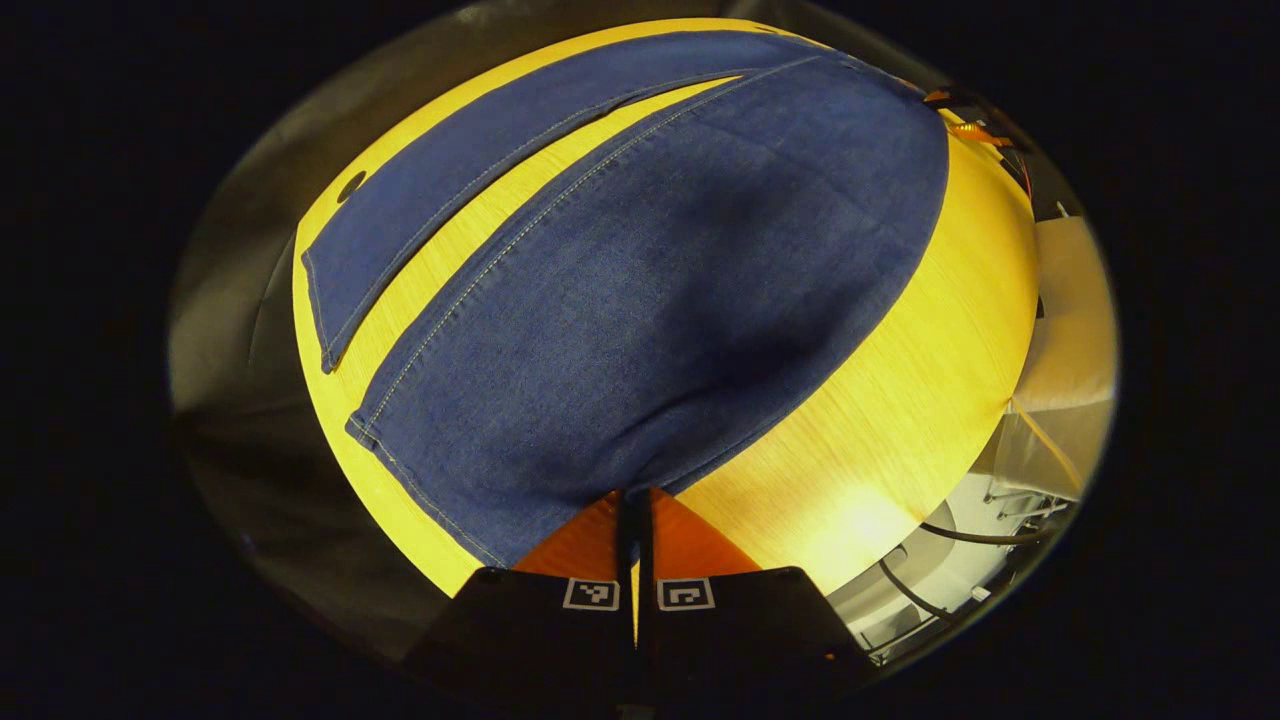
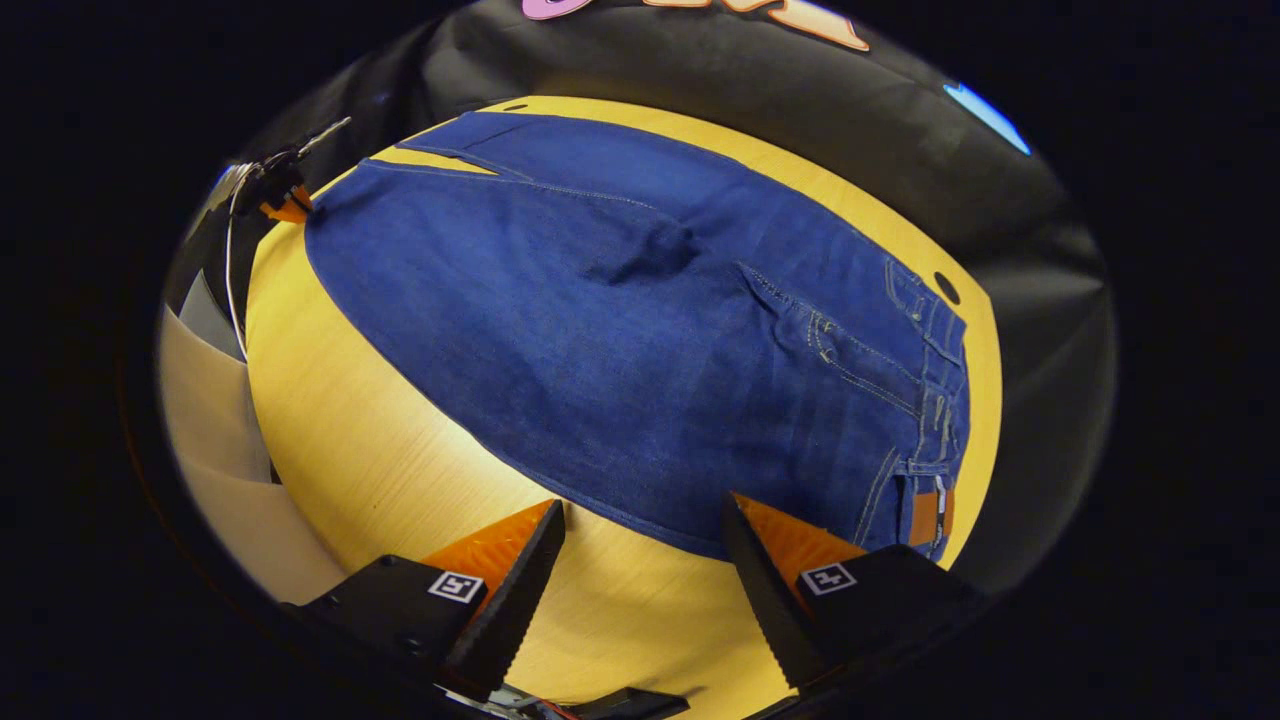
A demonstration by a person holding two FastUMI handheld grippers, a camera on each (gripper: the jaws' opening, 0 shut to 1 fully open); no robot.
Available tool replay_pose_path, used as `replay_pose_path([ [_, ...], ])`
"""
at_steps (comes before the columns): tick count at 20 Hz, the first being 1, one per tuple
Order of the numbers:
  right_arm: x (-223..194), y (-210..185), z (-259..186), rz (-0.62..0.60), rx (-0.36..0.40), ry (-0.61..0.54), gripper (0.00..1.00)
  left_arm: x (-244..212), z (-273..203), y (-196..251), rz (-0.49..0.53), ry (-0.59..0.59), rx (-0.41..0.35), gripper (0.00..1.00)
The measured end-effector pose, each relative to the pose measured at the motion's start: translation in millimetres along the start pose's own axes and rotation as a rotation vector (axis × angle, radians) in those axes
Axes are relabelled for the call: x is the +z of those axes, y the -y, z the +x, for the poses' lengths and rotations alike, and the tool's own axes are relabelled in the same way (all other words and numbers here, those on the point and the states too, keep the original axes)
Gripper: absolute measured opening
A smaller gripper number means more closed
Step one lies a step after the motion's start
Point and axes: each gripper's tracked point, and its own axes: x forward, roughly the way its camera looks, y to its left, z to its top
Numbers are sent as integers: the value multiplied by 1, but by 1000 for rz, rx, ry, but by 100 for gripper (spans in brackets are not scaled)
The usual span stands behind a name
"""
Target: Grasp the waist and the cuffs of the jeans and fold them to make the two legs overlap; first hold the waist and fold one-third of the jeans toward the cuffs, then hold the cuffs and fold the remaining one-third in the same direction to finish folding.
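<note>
We have the jeans (image 1: 640,300) spread flat on the table (image 1: 900,400), legs apart. Our left gripper (image 1: 636,500) is closed, seemingly pinching the near leg's edge to lift it across. Our right gripper (image 2: 645,525) hangs open beside the waist (image 2: 925,420), ready to take hold.

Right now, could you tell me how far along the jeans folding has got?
Barely begun. The jeans lie flat on the wooden table, legs spread apart, nothing folded. In hand: the left hand-held gripper is closed on the edge of the near leg by its cuff, while the right hand-held gripper is open at the hem close to the waist. Left: overlapping the legs, then both thirds.
</note>
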Motion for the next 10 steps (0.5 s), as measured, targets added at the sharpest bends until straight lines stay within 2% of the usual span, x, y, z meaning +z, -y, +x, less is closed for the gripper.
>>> replay_pose_path([
  [3, -2, -2, 3, 29, 59, -29, 97, 0, 0, 0, -1, -16, -5, 0],
  [4, -1, -1, 4, 33, 64, -34, 100, 0, 0, 0, 0, -22, -7, 0],
  [5, -2, 0, 5, 27, 70, -46, 92, 1, 0, 0, 1, -27, -10, 0],
  [6, -1, 0, 3, 19, 71, -42, 97, 0, -1, 0, 3, -31, -13, 0],
  [7, -2, -1, 2, 14, 71, -48, 93, 1, 0, 0, 4, -34, -15, 0],
  [8, -1, -1, 2, 14, 68, -46, 97, 1, 0, 0, 3, -36, -17, 0],
  [10, -1, -2, 2, 27, 62, -59, 96, 0, -1, 0, -3, -40, -19, 0],
])
